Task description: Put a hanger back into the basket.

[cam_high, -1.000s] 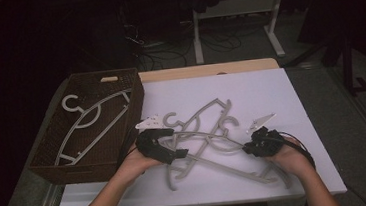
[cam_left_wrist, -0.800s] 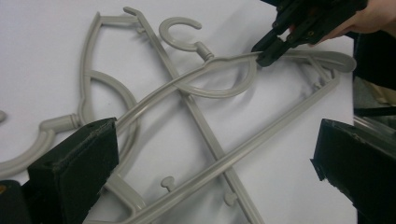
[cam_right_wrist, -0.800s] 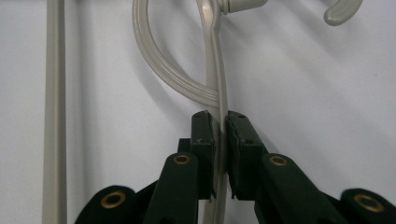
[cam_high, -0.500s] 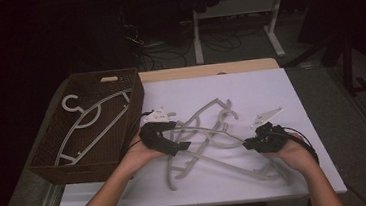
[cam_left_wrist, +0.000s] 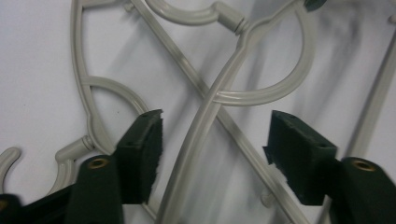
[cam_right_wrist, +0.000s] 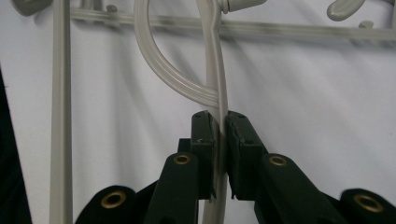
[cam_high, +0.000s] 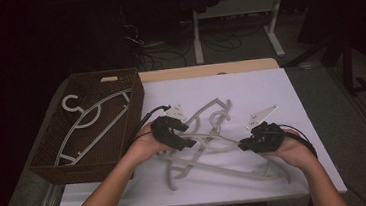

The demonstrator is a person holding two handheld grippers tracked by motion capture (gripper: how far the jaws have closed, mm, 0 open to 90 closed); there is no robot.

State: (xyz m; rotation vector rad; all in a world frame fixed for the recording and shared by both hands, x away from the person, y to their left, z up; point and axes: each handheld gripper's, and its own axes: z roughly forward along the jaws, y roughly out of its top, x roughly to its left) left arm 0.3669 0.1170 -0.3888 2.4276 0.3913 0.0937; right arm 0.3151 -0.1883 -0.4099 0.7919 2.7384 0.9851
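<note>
A tangle of grey plastic hangers [cam_high: 210, 146] lies on the white table top [cam_high: 250, 92]. My right gripper [cam_right_wrist: 219, 122] is shut on the curved arm of one grey hanger [cam_right_wrist: 215, 70]; in the high view this gripper [cam_high: 245, 144] sits at the pile's right side. My left gripper [cam_left_wrist: 215, 154] stands open, its jaws either side of a hanger arm [cam_left_wrist: 196, 149] without touching it. From above, the left gripper [cam_high: 187, 142] is over the pile's left part.
A brown wicker basket [cam_high: 55, 162] at the table's left holds one grey hanger [cam_high: 90, 123]. Grey plates ride on the grippers [cam_high: 261, 114]. Bare white surface spreads at the back and right of the table. Table legs and cables stand in the dark behind.
My left gripper has moved up and right from the pile's near left, now over the crossing hanger arms. The right gripper stays about where it was, still clamped on its hanger.
</note>
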